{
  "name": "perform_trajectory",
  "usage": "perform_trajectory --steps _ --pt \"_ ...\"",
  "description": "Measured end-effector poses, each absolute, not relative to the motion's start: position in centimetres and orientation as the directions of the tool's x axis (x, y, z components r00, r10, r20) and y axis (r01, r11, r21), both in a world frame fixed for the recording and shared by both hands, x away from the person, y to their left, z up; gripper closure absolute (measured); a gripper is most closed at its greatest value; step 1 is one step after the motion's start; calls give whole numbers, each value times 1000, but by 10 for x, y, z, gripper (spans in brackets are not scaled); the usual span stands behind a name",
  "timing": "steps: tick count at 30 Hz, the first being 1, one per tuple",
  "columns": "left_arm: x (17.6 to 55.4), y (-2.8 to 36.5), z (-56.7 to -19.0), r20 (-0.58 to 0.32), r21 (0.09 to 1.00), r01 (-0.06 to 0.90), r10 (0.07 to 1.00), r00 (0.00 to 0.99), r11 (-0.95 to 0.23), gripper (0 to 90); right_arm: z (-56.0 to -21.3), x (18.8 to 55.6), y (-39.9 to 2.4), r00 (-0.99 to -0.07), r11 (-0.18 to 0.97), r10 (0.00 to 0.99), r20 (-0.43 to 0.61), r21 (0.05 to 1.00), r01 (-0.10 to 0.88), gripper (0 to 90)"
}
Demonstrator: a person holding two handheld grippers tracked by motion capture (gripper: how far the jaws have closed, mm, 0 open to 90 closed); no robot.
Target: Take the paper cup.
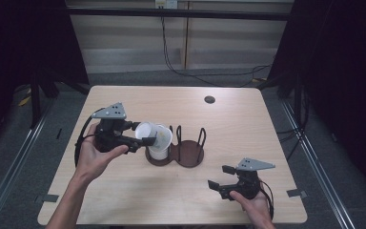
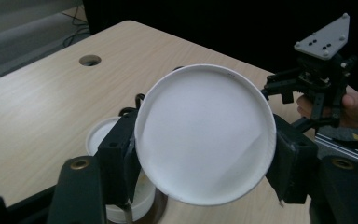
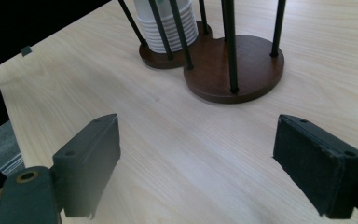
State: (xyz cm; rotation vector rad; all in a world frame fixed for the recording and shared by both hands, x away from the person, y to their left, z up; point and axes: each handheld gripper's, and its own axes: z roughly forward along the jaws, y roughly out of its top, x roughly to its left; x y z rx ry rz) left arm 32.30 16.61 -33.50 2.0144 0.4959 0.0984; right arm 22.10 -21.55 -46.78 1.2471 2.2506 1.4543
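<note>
High view: left tool (image 1: 145, 134) pinches a white paper cup (image 1: 153, 135) by its sides, just above the stack of cups (image 1: 159, 151) in the left bay of the wooden cup holder (image 1: 187, 155), mid tabletop (image 1: 228, 114).

Left gripper view: cup base (image 2: 205, 135) faces the camera, pads (image 2: 116, 161) pressing either side of the wall. So the cup lies on its side: long axis roughly level, running left-right across the tabletop, mouth to the right over the holder, base back toward the hand. The stack's open rim (image 2: 95, 135) sits below and nearer the camera, so the cup isn't nested. Can't tell whether it touches the stack or the wire posts.

Why held so, my read: a side grip across the wall keeps the mouth free, so the cup can be tipped upright and dropped between the posts onto the stack, or carried over to the empty right bay. Which of those is under way, can't tell.

Right tool (image 1: 220, 179) near right of the tabletop, well apart from the holder. Right gripper view: jaws spread wide, bare wood between them, holding nothing, pointed at the holder's empty bay (image 3: 242, 65). Looks parked, ready to steady the holder or take the cup.
</note>
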Motion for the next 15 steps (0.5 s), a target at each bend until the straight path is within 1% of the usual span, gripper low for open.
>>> perform_trajectory --steps 3,5,6,12,14,15 --pt "317 163 -343 -150 859 309 377 914 -408 366 -463 221 -212 -639 168 722 265 829 534 144" --pt "316 160 -352 -180 853 325 355 917 -408 364 -459 222 -212 -648 170 715 261 835 524 144" --pt "315 160 -355 -172 851 323 361 917 -415 364 -457 223 -212 -650 164 712 264 838 520 144" --pt "308 151 -368 -173 833 316 328 929 -455 363 -447 226 -210 -667 176 703 247 848 500 142" --pt "308 147 -374 -197 831 326 309 930 -451 363 -444 226 -207 -675 185 698 241 849 494 142" --pt "307 145 -375 -195 825 325 307 932 -462 363 -442 228 -204 -680 188 694 239 851 491 143"
